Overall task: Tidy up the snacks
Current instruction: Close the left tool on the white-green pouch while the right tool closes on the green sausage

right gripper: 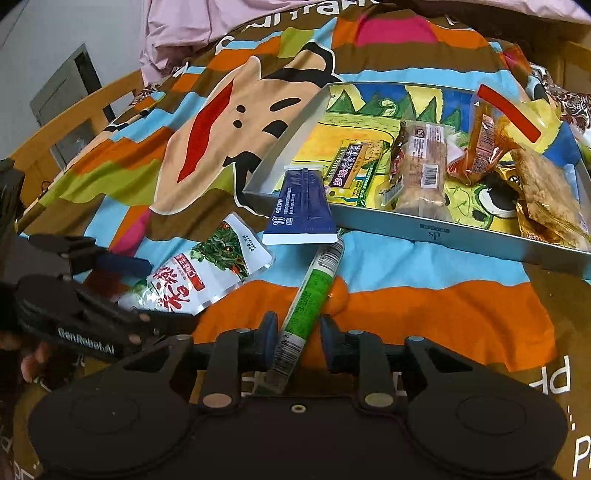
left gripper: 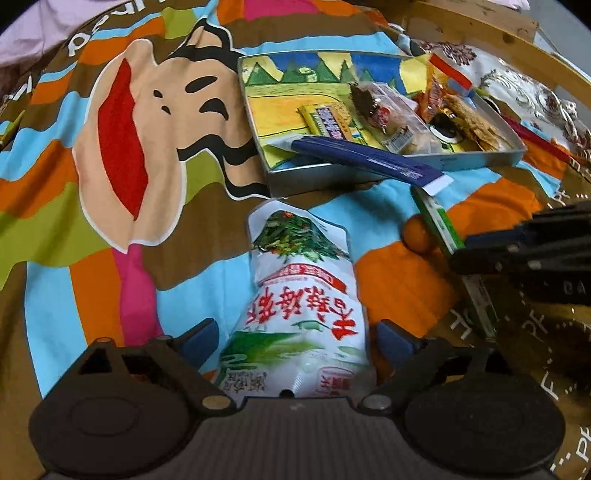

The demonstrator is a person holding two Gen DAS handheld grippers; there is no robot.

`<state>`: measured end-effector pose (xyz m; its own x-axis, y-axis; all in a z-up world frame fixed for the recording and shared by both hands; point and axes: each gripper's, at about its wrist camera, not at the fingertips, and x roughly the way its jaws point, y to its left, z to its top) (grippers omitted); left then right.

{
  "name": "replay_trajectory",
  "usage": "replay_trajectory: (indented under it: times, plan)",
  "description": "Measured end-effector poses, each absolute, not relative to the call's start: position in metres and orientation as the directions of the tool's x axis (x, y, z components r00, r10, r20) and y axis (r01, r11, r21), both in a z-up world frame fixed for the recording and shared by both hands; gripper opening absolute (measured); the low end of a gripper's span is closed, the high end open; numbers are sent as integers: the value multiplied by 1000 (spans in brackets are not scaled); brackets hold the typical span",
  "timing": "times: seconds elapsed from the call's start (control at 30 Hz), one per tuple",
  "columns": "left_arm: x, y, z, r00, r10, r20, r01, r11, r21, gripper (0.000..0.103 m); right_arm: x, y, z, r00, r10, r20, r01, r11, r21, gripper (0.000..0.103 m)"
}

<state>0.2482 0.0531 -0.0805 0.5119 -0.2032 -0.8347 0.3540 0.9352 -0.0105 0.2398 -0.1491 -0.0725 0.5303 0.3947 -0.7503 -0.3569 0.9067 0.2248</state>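
Observation:
A white snack bag [left gripper: 299,295] with red lettering lies on the cartoon blanket. My left gripper [left gripper: 295,336] stands open around its near end, a blue pad on each side. The right wrist view shows the same bag [right gripper: 207,273] and left gripper [right gripper: 144,291] at lower left. My right gripper [right gripper: 299,339] is shut on the near end of a long green stick packet [right gripper: 314,291]. In the left wrist view that right gripper [left gripper: 465,251] and the stick [left gripper: 439,221] are at the right. The metal tray [right gripper: 461,229] beyond holds several snacks, and a blue packet [right gripper: 303,206] hangs over its rim.
A small orange fruit [right gripper: 340,295] rests on the blanket beside the stick's far part. The tray [left gripper: 325,177] sits at the middle right of the bed. A wooden bed frame [right gripper: 74,122] runs along the left, pink bedding [right gripper: 221,22] at the back. A hand [right gripper: 33,362] holds the left gripper.

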Motion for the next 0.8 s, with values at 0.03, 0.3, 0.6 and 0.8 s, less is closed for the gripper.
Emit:
replay_trajectory:
  times: [0.03,0.3,0.6,0.8]
  plan:
    - [250,55,-80,512,-210,-833,350,937,-21,96,241,-148,-74,525,398,-753,-354,906,232,30]
    - [268,72,-85,566,-241,-789,204,967,-150,95,245,-129,-85,509,358,-782,-337,920,201,42]
    - [256,50,-80,600,-199,-775,279,960,-31,66,217,-116,-82,544,301,-784,-389,918,82,23]
    - [240,37,-76,619,-162,-768,283,959,25,61,196,-123,-79,508,306,-805,-427,901,73,22]
